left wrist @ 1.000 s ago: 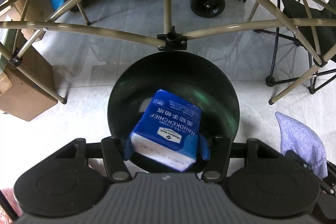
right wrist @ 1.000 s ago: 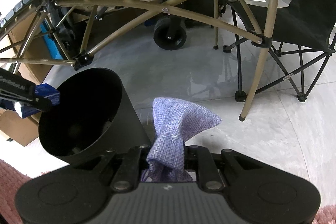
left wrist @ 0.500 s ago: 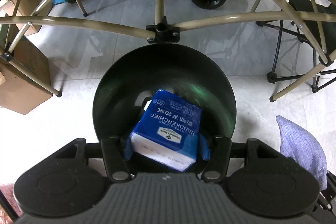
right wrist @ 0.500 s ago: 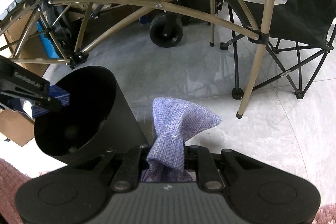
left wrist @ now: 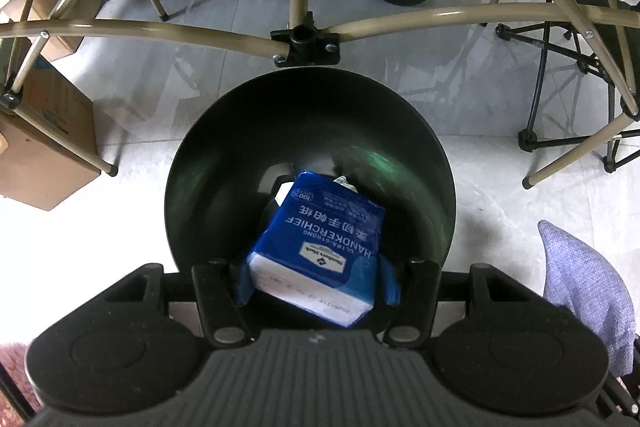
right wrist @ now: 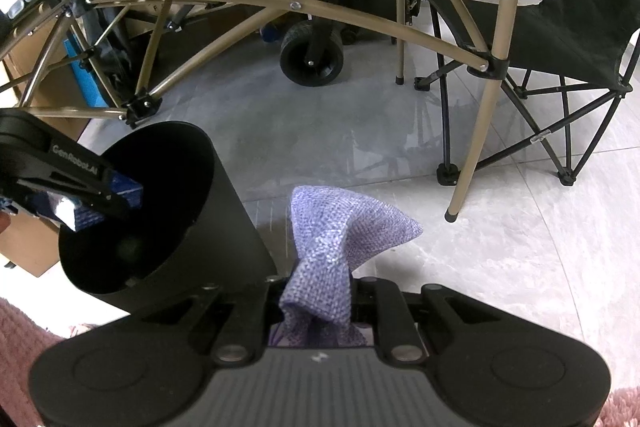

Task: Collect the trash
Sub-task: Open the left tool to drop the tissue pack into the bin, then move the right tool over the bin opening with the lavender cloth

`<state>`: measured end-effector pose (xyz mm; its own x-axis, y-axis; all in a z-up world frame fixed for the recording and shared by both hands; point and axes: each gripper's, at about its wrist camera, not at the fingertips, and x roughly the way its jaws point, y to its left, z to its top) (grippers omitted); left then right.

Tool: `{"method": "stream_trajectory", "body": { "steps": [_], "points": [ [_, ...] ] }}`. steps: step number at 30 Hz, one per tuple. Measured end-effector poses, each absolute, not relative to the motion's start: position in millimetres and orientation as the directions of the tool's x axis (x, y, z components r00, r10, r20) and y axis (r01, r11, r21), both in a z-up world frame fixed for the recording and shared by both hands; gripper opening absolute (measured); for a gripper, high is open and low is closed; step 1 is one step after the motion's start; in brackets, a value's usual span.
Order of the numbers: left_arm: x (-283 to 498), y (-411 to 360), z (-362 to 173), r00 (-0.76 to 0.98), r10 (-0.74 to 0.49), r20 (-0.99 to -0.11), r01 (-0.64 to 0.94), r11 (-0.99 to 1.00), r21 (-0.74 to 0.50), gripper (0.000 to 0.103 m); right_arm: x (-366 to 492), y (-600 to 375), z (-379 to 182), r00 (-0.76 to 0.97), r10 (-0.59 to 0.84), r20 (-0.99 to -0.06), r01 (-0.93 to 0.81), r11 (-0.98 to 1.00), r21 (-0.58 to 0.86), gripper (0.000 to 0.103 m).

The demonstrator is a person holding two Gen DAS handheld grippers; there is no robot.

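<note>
My left gripper (left wrist: 318,281) is shut on a blue handkerchief tissue pack (left wrist: 320,247) and holds it in the mouth of a round black bin (left wrist: 200,155). In the right wrist view the same bin (right wrist: 224,211) stands on the floor at the left, with the left gripper (right wrist: 80,187) and the pack (right wrist: 128,193) dipping past its rim. My right gripper (right wrist: 320,287) is shut on a bunched lilac cloth (right wrist: 340,231), held just right of the bin. That cloth (left wrist: 580,279) also shows at the right edge of the left wrist view.
A folding table's tan metal frame (left wrist: 400,23) arches over the bin. A black folding chair (right wrist: 560,19) stands at the right, a cart wheel (right wrist: 312,57) behind, cardboard boxes (left wrist: 44,155) at the left. Pink rug (right wrist: 24,339) lies at the near edge.
The left gripper has sunk with the tissue pack toward the bin, whose mouth now fills more of its view. The right gripper and cloth stayed put.
</note>
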<state>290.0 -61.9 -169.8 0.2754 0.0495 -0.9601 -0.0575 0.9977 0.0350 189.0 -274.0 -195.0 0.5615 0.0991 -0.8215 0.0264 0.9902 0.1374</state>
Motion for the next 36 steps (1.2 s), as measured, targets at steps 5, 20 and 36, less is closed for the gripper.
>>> {"method": "stream_trajectory", "body": {
  "steps": [5,20,36],
  "points": [
    [289.9,-62.1,-169.7,0.272,0.047,-0.961,-0.053,0.998,0.033,0.062,189.4,-273.6,-194.5,0.562,0.099,-0.821,0.026,0.990,0.137,0.013],
    [291.2,-59.3,-167.8,0.269,0.067,-0.961,-0.085,0.995,0.046,0.103,189.7,-272.9,-194.1,0.560,0.101,-0.822,0.023,0.990,0.137,0.013],
    [285.8,-53.3,-163.2,0.282,0.062,-0.957,-0.082,0.996,0.040,0.103,189.1,-266.7,-189.7,0.566,0.109,-0.817,0.003,0.991,0.134,0.013]
  ]
}}
